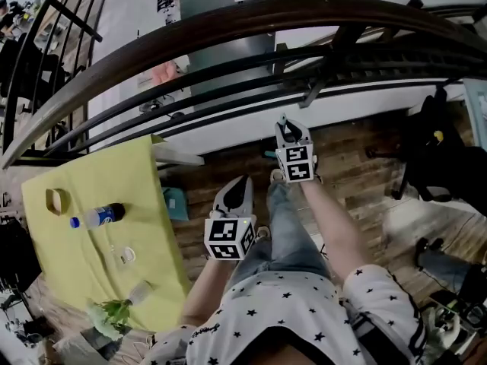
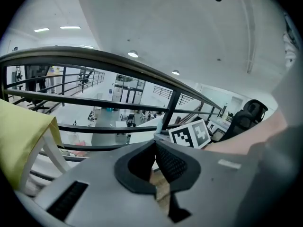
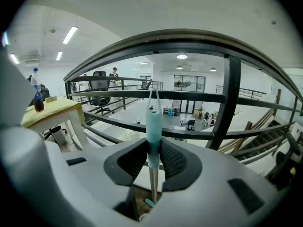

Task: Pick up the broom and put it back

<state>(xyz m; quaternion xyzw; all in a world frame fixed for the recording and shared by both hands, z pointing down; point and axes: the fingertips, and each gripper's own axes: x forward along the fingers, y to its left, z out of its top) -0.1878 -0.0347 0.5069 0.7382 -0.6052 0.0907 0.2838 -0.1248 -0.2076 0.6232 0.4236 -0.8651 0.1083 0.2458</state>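
Note:
My right gripper is shut on the broom's handle. The handle stands upright between the pads, with a pale teal grip and a thin hanging loop at its top. Its metal shaft runs down out of sight. In the head view the right gripper is held out toward the dark railing, and the broom's lower part is hidden. My left gripper has its jaws together with nothing between them. In the head view the left gripper is lower and nearer my body. The right gripper's marker cube shows beside it.
The curved railing with horizontal bars runs close ahead, with a lower hall beyond. A table under a yellow cloth stands at the left with a bottle, a tape roll and a plant. A black office chair stands at the right on the wooden floor.

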